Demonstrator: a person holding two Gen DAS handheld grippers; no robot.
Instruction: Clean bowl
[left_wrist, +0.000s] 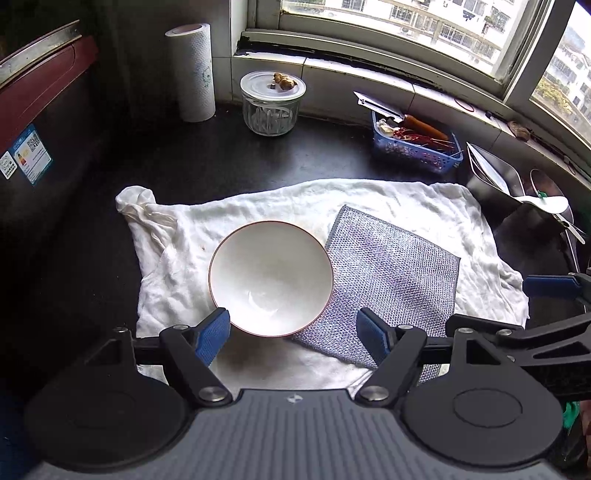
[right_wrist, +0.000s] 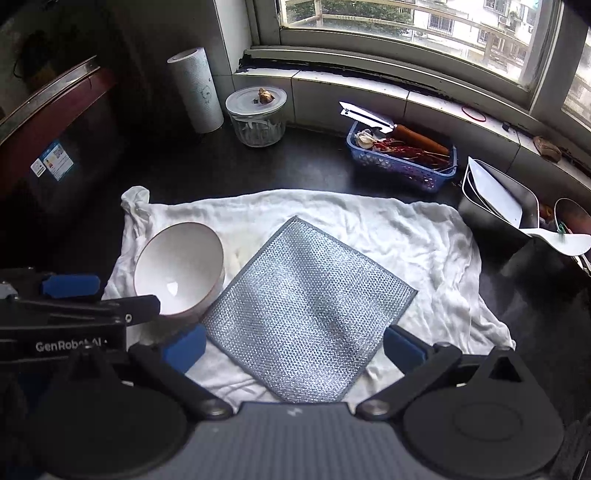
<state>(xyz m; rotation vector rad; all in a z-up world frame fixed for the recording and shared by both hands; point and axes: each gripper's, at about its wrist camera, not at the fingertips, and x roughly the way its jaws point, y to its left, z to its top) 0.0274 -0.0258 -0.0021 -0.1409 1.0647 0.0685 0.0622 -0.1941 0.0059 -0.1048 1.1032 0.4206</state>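
Note:
A white bowl (left_wrist: 270, 277) with a thin brown rim stands upright on a white towel (left_wrist: 406, 206); it also shows in the right wrist view (right_wrist: 179, 269). A silver mesh scrubbing cloth (left_wrist: 395, 273) lies flat to its right, and shows in the right wrist view (right_wrist: 306, 314). My left gripper (left_wrist: 293, 334) is open and empty, hovering at the bowl's near edge. My right gripper (right_wrist: 293, 345) is open and empty, above the near edge of the mesh cloth. The left gripper also shows at the left of the right wrist view (right_wrist: 110, 299).
On the dark counter at the back stand a paper towel roll (left_wrist: 192, 72), a lidded glass jar (left_wrist: 271, 101) and a blue basket (left_wrist: 415, 146) with a knife and chillies. A metal utensil holder (left_wrist: 506, 188) stands at the right. A window sill curves behind.

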